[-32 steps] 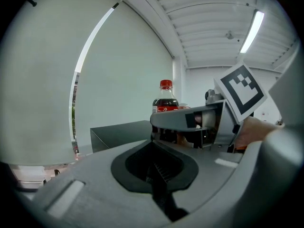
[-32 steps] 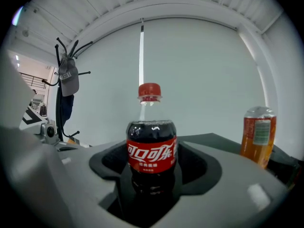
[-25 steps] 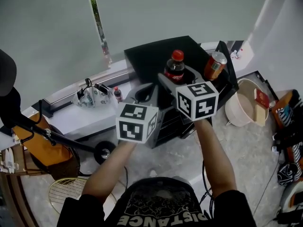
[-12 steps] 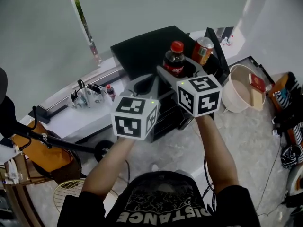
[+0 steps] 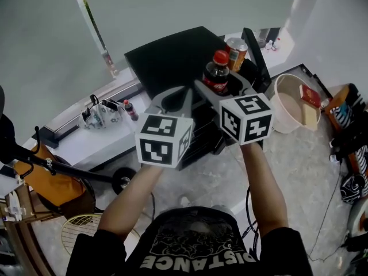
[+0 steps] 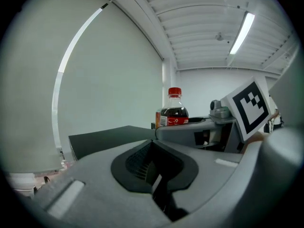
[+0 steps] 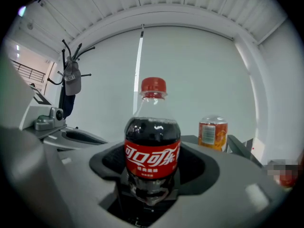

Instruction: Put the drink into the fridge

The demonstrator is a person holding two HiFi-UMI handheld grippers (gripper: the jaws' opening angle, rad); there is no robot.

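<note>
The head view is dim and grey, low in contrast, with soft, even light and only faint shadows on the pale floor (image 5: 299,171); straight edges bow toward its borders. Both gripper views are round fisheye pictures with black corners and strong bending at the rim. In the left gripper view a ceiling strip light (image 6: 242,30) glares white, while the left claw (image 6: 153,141), close to the lens, is soft and out of focus. In the right gripper view the cola bottle (image 7: 152,146) is sharp, with small highlights on its shoulder; the orange can (image 7: 213,133) behind looks slightly softer.
</note>
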